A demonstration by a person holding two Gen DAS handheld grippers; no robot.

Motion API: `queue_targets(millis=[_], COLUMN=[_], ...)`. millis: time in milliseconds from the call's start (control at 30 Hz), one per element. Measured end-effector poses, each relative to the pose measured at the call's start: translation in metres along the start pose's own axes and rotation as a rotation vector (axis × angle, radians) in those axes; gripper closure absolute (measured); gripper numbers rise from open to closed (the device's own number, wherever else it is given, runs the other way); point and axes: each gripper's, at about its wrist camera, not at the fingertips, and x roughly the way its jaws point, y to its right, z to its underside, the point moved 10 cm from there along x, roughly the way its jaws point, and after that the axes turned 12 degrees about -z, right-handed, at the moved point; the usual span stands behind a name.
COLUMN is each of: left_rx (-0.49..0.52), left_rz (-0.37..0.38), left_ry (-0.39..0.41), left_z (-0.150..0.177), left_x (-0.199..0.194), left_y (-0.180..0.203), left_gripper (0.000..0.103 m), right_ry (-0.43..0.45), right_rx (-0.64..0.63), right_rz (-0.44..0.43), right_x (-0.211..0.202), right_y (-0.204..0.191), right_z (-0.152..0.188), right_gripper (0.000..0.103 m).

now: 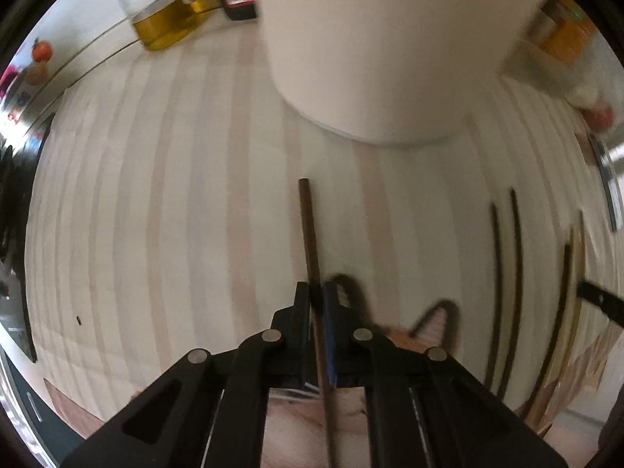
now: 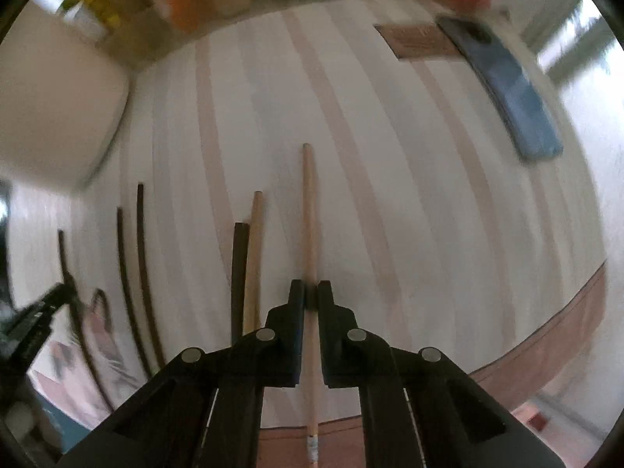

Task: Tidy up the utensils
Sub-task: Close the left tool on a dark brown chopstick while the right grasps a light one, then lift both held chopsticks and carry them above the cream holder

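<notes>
My left gripper (image 1: 316, 292) is shut on a dark brown chopstick (image 1: 309, 226) that points toward a wide white container (image 1: 382, 46) just ahead. My right gripper (image 2: 311, 290) is shut on a light wooden chopstick (image 2: 309, 210). Between the two grippers several chopsticks lie on the striped wooden table: two thin dark ones (image 2: 132, 265), a short dark one (image 2: 238, 273) and a light one (image 2: 254, 249). The dark pair also shows in the left wrist view (image 1: 507, 273). The left gripper shows at the right wrist view's left edge (image 2: 35, 319).
Oil and sauce bottles (image 1: 163, 15) stand behind the container at the back left. A blue phone (image 2: 511, 89) and a brown card (image 2: 417, 41) lie at the back right. Boxes and jars (image 2: 179, 4) line the back. The table's front edge (image 2: 546, 335) curves at the right.
</notes>
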Motion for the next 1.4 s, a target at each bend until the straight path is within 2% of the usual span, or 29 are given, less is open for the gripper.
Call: queue_targets(millis=[67, 200, 400, 600, 733, 1000, 1200, 1400], left_rx=[-0.021, -0.013, -0.005, 0.010, 0.010, 0.024, -0.003, -0.032], left_rz=[0.012, 0.027, 0.034, 0.030, 0.019, 0.005, 0.025, 0.063], left_ry=[-0.009, -0.016, -0.005, 0.005, 0.006, 0.031, 0.092, 0.167], left_z=[-0.003, -0.006, -0.008, 0.001, 0.004, -0.003, -0.013, -0.021], left_x=[0.001, 0.002, -0.001, 0.000, 0.003, -0.019, -0.048, -0.087], left_y=[-0.006, -0.016, -0.034, -0.032, -0.031, -0.028, -0.041, -0.054], left_gripper=[0.099, 0.099, 0.099, 0.099, 0.099, 0.100, 0.100, 0.100], right_ry=[-0.019, -0.057, -0.092, -0.098, -0.083, 0.039, 0.160, 0.267], right_rx=[0.036, 0.034, -0.019, -0.069, -0.093, -0.035, -0.022, -0.056], right_rz=[-0.030, -0.035, 0.031, 0.107, 0.115, -0.012, -0.082, -0.113], right_x=[-0.001, -0.001, 0.008, 0.013, 0.014, -0.009, -0.047, -0.082], right_y=[0.007, 0.012, 0.006, -0.005, -0.020, -0.018, -0.025, -0.038], right_z=[0.002, -0.003, -0.023, -0.027, -0.023, -0.009, -0.015, -0.026], right_gripper=[0.096, 0.096, 0.096, 0.096, 0.096, 0.096, 0.097, 0.096])
